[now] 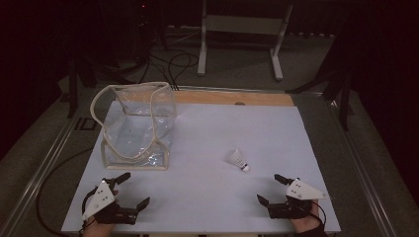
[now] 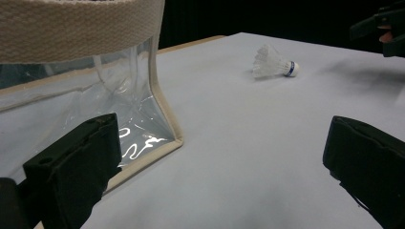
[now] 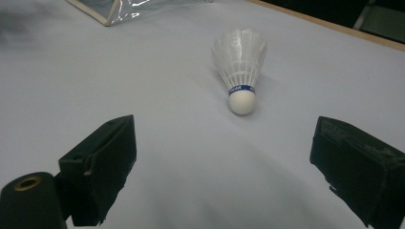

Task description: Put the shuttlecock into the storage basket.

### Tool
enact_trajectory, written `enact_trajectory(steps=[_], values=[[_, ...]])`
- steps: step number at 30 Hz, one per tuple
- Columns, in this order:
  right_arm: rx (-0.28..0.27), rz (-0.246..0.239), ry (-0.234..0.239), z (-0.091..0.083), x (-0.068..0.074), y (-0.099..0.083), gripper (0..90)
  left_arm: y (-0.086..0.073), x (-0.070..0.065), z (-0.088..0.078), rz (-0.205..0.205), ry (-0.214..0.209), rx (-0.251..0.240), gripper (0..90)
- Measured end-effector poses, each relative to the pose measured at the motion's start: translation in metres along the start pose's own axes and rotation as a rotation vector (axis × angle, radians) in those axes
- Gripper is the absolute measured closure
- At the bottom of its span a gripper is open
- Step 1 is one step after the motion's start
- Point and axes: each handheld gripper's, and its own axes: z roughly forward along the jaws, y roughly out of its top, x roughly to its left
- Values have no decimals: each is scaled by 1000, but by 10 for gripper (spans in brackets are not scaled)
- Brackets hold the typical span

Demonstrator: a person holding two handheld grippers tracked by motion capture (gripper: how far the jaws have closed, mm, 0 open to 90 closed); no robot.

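Pre-grasp: both claws apart, empty; right claw (image 1: 273, 188) faces shuttlecock (image 1: 238, 160), mid-right of high view. Next: advance, clamp cork; then clear bag (image 1: 138, 127), upper left.

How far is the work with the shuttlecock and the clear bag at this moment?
Nothing looks done yet: the shuttlecock lies on its side on the table, apart from the clear bag, which stands open with nothing visible inside. In hand: the right gripper is open and points at the shuttlecock, not touching it; the left gripper is open near the bag. Left, probably: grasping the shuttlecock and putting it in the bag.
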Motion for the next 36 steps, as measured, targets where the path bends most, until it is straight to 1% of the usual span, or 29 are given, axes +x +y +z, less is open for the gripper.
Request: enact_trajectory(steps=[3,9,11,13,15,19,21,22,24,26,27,30,32,34,36], values=[[7,-4,3,1,0,0,86,0,-1,0,2,-2,4,6],[33,16,-1,5,-1,-2,86,-1,0,0,-12,-3,11,6],[35,17,-8,5,-1,-2,86,-2,0,1,-10,2,15,6],[30,16,-7,5,-2,-2,86,-2,1,1,-6,10,23,6],[23,16,-8,5,-1,-2,85,-2,1,1,-14,10,16,6],[8,12,-16,4,-1,-1,85,-2,2,0,-12,6,12,6],[7,16,-13,3,0,-1,85,-2,2,0,-11,5,12,6],[6,14,-26,3,0,-1,85,-2,2,0,-11,4,12,6],[1,17,-24,3,1,-1,83,-2,2,-1,-14,5,10,6],[9,19,-36,4,3,-1,78,-2,2,-1,-13,6,10,6],[23,27,-26,6,4,-1,77,-2,2,-1,-15,5,9,6],[25,32,-10,6,5,1,79,-2,2,-1,-13,5,9,6],[13,44,-14,4,4,3,79,-2,2,-1,-10,4,11,6],[14,38,-24,2,3,5,79,-2,2,-1,-9,2,14,6],[5,45,-23,-1,2,6,78,-3,2,-1,-8,2,14,6]])
